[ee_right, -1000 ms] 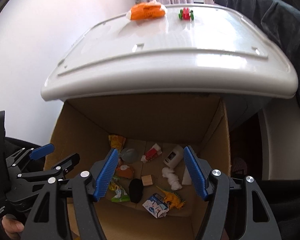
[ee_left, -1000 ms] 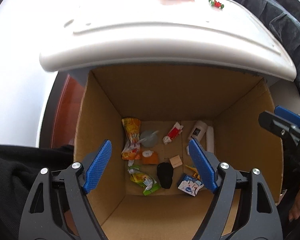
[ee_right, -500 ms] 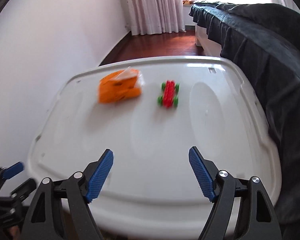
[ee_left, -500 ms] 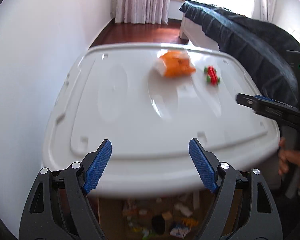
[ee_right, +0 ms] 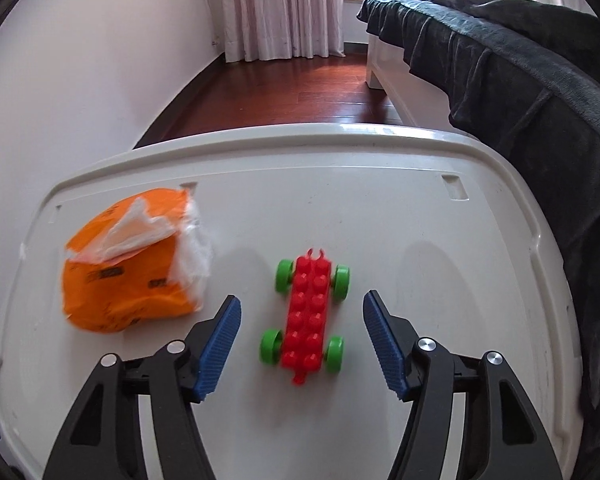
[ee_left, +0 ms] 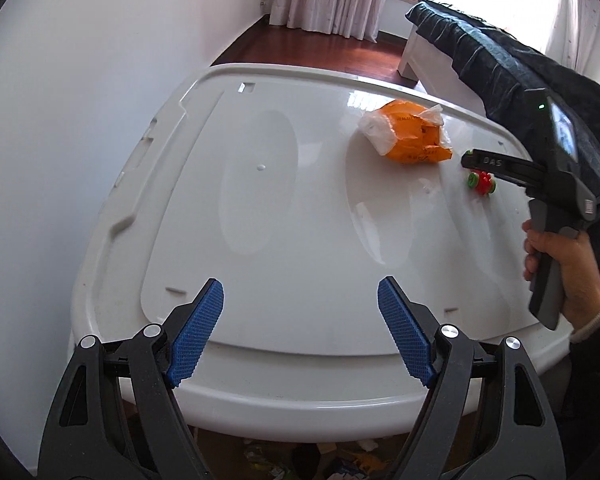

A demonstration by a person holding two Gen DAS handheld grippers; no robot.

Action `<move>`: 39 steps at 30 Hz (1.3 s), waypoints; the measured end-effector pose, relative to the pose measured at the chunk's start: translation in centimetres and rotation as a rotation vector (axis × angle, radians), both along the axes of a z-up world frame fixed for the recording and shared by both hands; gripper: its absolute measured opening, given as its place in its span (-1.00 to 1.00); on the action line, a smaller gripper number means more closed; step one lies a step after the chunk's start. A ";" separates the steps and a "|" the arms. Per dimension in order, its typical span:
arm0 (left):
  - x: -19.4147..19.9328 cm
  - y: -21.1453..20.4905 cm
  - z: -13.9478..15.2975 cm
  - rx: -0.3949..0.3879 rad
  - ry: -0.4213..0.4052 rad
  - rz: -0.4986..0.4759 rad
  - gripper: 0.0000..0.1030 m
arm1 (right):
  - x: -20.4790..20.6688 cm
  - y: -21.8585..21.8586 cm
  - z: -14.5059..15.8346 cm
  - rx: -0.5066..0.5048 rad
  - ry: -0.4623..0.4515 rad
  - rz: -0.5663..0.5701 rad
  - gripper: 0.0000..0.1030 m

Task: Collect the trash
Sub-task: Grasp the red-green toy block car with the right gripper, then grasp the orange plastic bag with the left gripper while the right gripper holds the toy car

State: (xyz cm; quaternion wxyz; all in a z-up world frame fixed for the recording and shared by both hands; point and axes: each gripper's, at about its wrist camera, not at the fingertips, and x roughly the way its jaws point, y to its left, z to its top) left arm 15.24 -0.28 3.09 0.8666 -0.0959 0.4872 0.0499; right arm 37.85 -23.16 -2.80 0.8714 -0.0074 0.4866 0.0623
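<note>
The right gripper (ee_right: 302, 330) hovers low over the far right part of a white plastic lid (ee_right: 420, 320), its blue ribbed fingers (ee_right: 220, 344) spread wide with nothing between the pads; a red toy car (ee_right: 308, 312) with four green wheels lies on the lid straight ahead of the gap, its studded body pointing lengthwise toward the far edge. In the left wrist view the person's right hand (ee_left: 564, 272) grasps the grey handle of that tool, level above the lid's right edge. The left gripper (ee_left: 300, 332) hangs above the near edge of the lid (ee_left: 300, 220), likewise wide open and holding nothing. An orange tissue pack (ee_right: 128, 280) in crinkled clear-and-orange film, white tissue protruding from its top, rests near the far edge of the lid, just left of the toy car and apart from it. The lid is glossy moulded plastic with a raised rim, rounded corners and shallow oval recesses. Below its near edge, small scraps of trash (ee_left: 332, 456) show indistinctly. A white wall (ee_left: 80, 100) runs along the left; dark red wood flooring (ee_right: 292, 92), pale curtains (ee_right: 276, 8) and a bed under a dark cover (ee_right: 520, 60) fill the background.
</note>
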 end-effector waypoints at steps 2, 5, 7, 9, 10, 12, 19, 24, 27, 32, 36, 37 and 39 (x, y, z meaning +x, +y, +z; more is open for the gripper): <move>0.0 -0.3 0.1 -0.017 -0.003 -0.007 0.51 | 0.5 -0.2 -0.6 0.002 0.010 -0.006 0.25; 0.0 -0.7 0.1 -0.029 -0.003 -0.022 0.51 | 0.4 0.9 -0.8 -0.074 -0.018 0.010 0.28; 0.1 -1.1 0.1 -0.026 -0.005 -0.031 0.51 | 0.0 0.9 -0.8 -0.066 -0.032 -0.003 0.24; 0.2 -1.3 0.0 -0.017 -0.003 -0.035 0.51 | -0.2 1.1 -0.8 -0.071 -0.044 0.002 0.13; 0.2 -1.4 0.0 -0.015 -0.003 -0.037 0.51 | -0.4 1.3 -0.8 -0.068 -0.050 0.007 0.01; 0.2 -1.5 -0.1 -0.014 0.000 -0.038 0.51 | -0.8 1.8 -0.7 -0.067 -0.065 0.022 -0.24; 1.0 -1.6 -0.3 0.003 -0.023 -0.047 0.51 | -1.1 1.0 -0.6 -0.019 -0.061 0.039 -0.26; 5.2 -3.4 0.6 0.071 -0.068 -0.166 0.51 | -2.2 -1.1 -0.4 0.011 -0.038 0.078 -0.26; 8.7 -5.0 1.9 0.134 -0.144 -0.287 0.51 | -3.2 -2.7 -0.2 0.028 -0.028 0.096 -0.26; 15.4 -7.3 1.7 0.118 -0.122 -0.543 0.51 | -4.0 -4.8 -0.2 0.087 0.002 0.086 -0.26; 17.6 -9.7 0.8 0.208 -0.113 -0.708 0.51 | -3.8 -5.1 -0.2 0.103 0.012 0.082 -0.26; 18.2 -10.3 0.4 0.253 -0.116 -0.742 0.51 | -3.6 -5.2 -0.2 0.103 0.012 0.082 -0.26; 19.3 -11.1 -0.7 0.291 -0.089 -0.772 0.51 | -3.5 -5.1 -0.2 0.107 0.011 0.079 -0.26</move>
